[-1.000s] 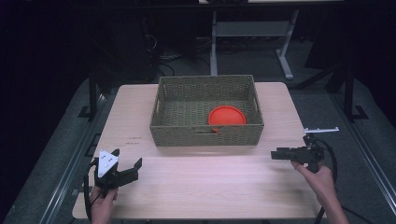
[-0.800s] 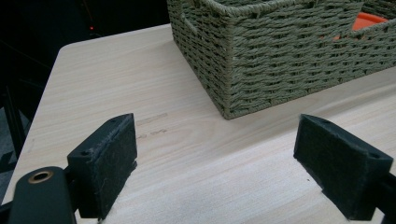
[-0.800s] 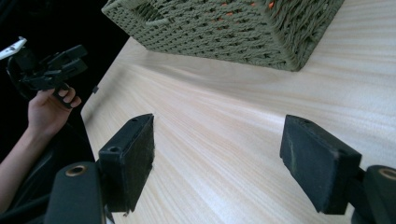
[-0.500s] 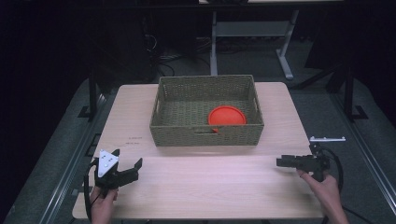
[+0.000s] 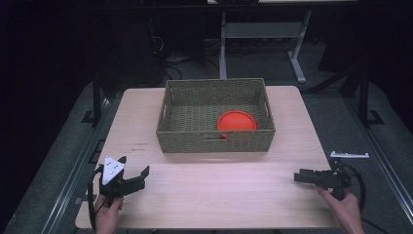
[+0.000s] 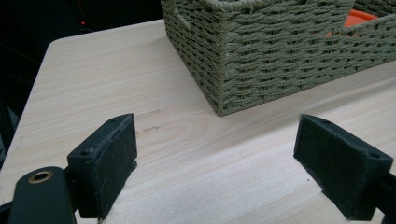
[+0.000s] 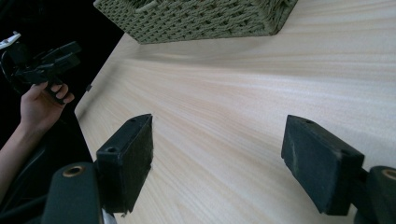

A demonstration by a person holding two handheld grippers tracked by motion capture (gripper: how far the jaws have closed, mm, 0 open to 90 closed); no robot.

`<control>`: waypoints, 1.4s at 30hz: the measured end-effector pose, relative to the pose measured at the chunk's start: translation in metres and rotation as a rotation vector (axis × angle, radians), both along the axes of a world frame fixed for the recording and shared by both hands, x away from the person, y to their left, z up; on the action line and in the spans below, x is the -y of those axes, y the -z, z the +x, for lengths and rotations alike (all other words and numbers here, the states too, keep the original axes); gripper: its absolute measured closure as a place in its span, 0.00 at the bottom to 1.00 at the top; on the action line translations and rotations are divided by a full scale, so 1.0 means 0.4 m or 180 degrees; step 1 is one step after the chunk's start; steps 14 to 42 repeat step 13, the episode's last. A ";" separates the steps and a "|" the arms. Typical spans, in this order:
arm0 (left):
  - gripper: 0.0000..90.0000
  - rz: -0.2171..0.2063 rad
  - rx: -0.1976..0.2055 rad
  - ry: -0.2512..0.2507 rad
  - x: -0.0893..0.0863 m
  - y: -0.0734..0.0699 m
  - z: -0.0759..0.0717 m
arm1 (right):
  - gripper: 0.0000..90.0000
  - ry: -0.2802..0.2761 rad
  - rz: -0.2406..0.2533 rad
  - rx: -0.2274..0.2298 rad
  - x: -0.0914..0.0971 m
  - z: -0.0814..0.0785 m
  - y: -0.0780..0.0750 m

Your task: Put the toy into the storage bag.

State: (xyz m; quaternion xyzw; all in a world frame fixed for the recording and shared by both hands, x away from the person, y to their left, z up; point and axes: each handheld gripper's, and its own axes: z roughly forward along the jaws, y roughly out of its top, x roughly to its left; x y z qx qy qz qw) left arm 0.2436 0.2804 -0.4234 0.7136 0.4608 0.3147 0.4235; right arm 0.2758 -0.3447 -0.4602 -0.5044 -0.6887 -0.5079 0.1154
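high: overhead, far | gripper views: low, near; all share basket (image 5: 216,116)

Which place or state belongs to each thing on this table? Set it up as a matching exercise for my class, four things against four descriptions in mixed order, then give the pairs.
Things:
1. wicker basket
2. orange plate
3. left claw
4. right claw

Descriptions:
A. lies inside the basket, toward its right side
B. open, low over the table's near left corner
C. stands on the far middle of the table
D. open, near the table's right edge, pointing left

Pairs: 1-C, 2-A, 3-B, 4-D
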 end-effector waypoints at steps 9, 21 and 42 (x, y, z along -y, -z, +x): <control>0.14 -0.0040 -0.0040 0.0026 -0.006 -0.003 0.002 | 0.26 0.0143 0.0004 0.0233 -0.014 -0.048 0.022; 0.14 -0.0025 -0.0036 0.0012 -0.006 -0.004 0.003 | 0.24 0.0215 0.0093 0.0335 -0.027 -0.071 0.026; 0.14 -0.0025 -0.0036 0.0012 -0.006 -0.004 0.003 | 0.24 0.0215 0.0093 0.0335 -0.027 -0.071 0.026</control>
